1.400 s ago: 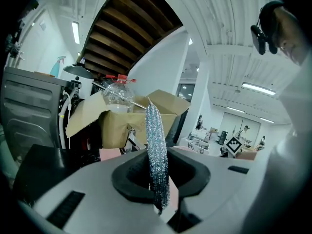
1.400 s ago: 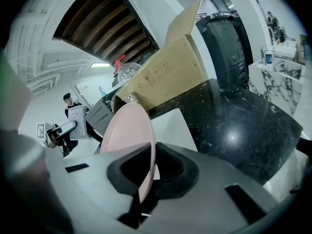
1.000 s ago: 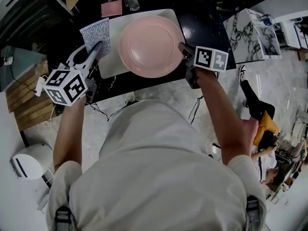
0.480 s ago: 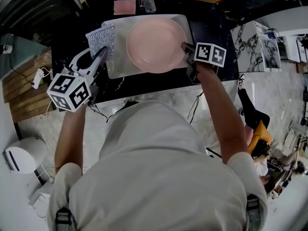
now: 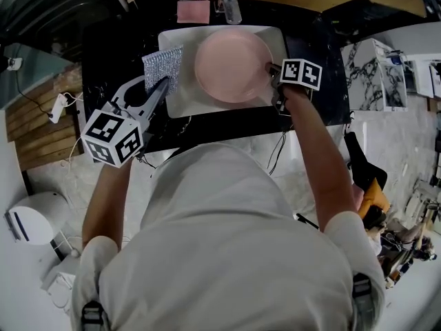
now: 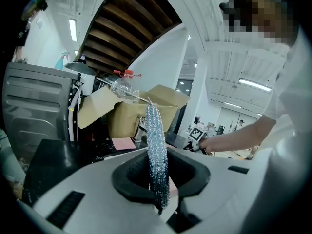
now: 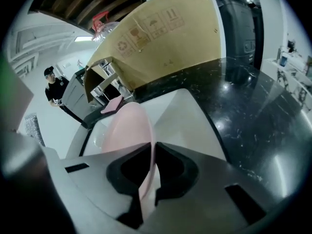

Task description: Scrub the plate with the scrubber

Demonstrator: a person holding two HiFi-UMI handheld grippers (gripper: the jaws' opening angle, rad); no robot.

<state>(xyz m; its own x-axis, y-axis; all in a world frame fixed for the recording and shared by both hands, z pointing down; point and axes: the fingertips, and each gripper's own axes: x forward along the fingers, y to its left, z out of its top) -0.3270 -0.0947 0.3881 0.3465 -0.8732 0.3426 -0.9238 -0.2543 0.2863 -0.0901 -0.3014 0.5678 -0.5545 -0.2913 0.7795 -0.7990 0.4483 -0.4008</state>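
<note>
Pink plate (image 5: 233, 65) rests on a white tray (image 5: 200, 105) on the black table (image 5: 313, 40).

Head view: the right tool (image 5: 273, 72) is clamped on the plate's right rim. The left tool (image 5: 160, 87) is clamped on the silver scrubber (image 5: 164, 67), which hangs over the tray's left edge, just beside the plate and apart from it. Compared with one second earlier, the scrubber has come in from mostly outside the tray to over its edge, and both grips are unchanged. Scrubbing has therefore probably not begun, though the approach looks nearly complete.

Left gripper view: the scrubber stands edge-on between the closed jaws, its glittering mesh rising above them.

Right gripper view: the plate's thin rim is pinched between the jaws, with the tray beyond it.

Writing: a cardboard box (image 7: 165, 38) behind the tray bears printed handling symbols but no legible words. The marker cubes carry only black-and-white squares.
</note>
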